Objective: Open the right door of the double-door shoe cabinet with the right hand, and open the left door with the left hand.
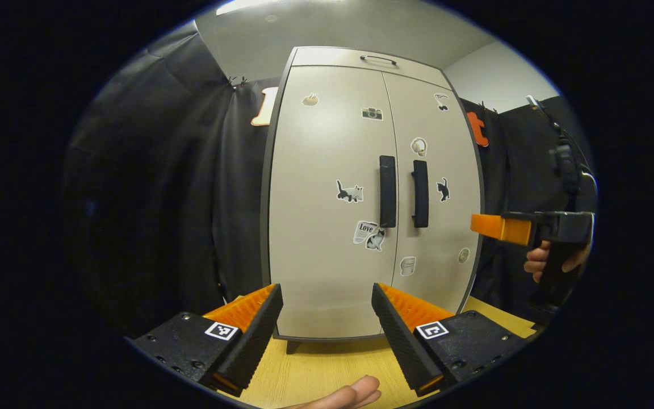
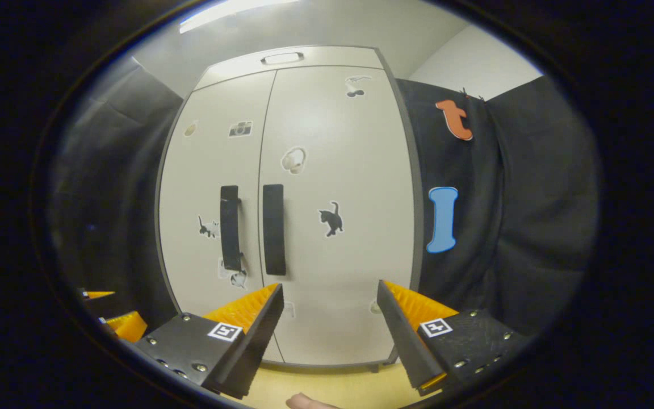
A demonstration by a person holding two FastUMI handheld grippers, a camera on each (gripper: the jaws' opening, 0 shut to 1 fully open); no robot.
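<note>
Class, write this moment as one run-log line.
stage: approach | doors: both shut | left claw: open, short of handles | right claw: open, nothing held

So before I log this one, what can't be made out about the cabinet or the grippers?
- Inside of the beige double-door shoe cabinet: hidden behind both shut doors, in both views.
- Right gripper in the left gripper view: seen side-on, so its opening can't be judged there.
- Small round sticker in the right gripper view: partly behind a finger.
- Cabinet feet: mostly cut off by fingers.

Black cloth walls (image 1: 191,170), pale ceiling with a light strip (image 2: 236,11), wooden floor (image 1: 315,369).
</note>
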